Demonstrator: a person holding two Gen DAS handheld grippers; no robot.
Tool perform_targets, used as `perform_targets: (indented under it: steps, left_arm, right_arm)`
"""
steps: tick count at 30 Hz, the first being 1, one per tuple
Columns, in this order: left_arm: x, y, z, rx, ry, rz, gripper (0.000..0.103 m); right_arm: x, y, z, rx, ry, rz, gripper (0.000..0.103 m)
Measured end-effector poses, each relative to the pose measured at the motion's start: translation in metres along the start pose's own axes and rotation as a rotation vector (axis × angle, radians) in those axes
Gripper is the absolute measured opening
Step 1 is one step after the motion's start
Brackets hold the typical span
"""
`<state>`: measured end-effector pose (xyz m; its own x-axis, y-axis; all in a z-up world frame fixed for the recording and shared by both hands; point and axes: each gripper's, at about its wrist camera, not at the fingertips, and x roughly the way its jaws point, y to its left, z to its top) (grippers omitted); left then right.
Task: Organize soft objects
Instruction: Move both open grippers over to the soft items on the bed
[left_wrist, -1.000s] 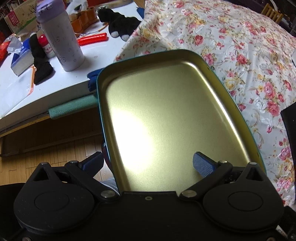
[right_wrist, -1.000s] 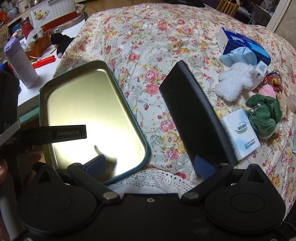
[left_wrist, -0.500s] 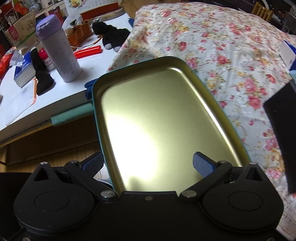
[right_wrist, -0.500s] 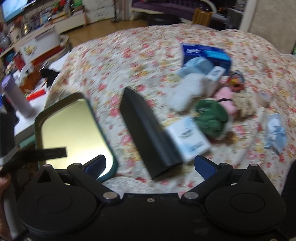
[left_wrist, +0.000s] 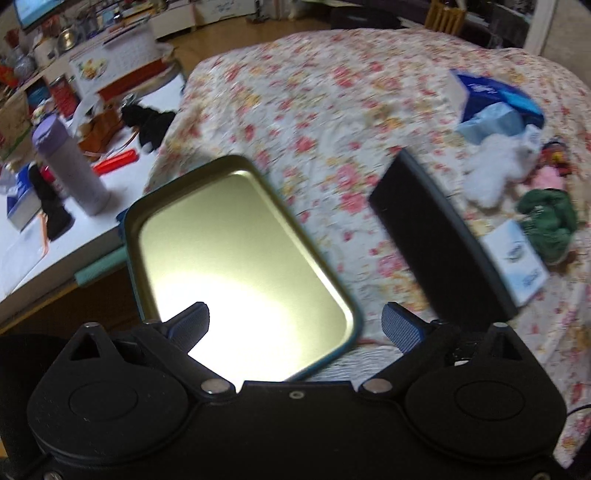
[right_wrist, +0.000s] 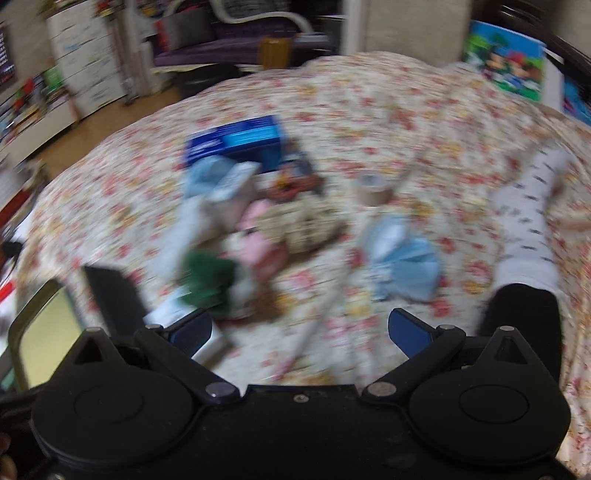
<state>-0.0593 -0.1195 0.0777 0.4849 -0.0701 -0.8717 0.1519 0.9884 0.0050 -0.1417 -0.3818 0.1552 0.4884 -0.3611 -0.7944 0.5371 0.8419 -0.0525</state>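
Both grippers hang with fingers apart and empty over a bed spread with a floral quilt (left_wrist: 314, 110). The left gripper (left_wrist: 295, 325) sits above a shallow gold metal tin (left_wrist: 236, 251) with a teal rim, a black rectangular lid (left_wrist: 436, 236) just right of it. The right gripper (right_wrist: 300, 330) faces blurred soft objects farther out: a green plush toy (right_wrist: 207, 277), a pink plush toy (right_wrist: 258, 236) and a pale blue cloth (right_wrist: 406, 266).

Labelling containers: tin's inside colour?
Pale gold metal inside the tin, teal rim; clearest in the left wrist view.
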Motion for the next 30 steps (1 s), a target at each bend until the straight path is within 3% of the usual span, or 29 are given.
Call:
perform_targets:
  steps: [7,12,19,30]
  left_arm:
    - [-0.020,-0.052,0.016,0.108,-0.014,-0.102,0.089]
    - [-0.025,-0.093,0.023,0.197,-0.035,-0.144,0.084]
    - [-0.022,-0.145,0.029,0.328,-0.050,-0.163,0.084]
    - [0.005,-0.201,0.040,0.403,-0.047,-0.164,0.089]
  right_arm:
    - [0.037,-0.066,0.027,0.122,0.042,-0.080,0.102]
    - [0.061,-0.097,0.043,0.182,0.078,-0.062,0.102]
    - [0.097,-0.117,0.050,0.250,0.144,-0.020,0.102]
    - [0.118,-0.127,0.051,0.309,0.182,0.057,0.101]
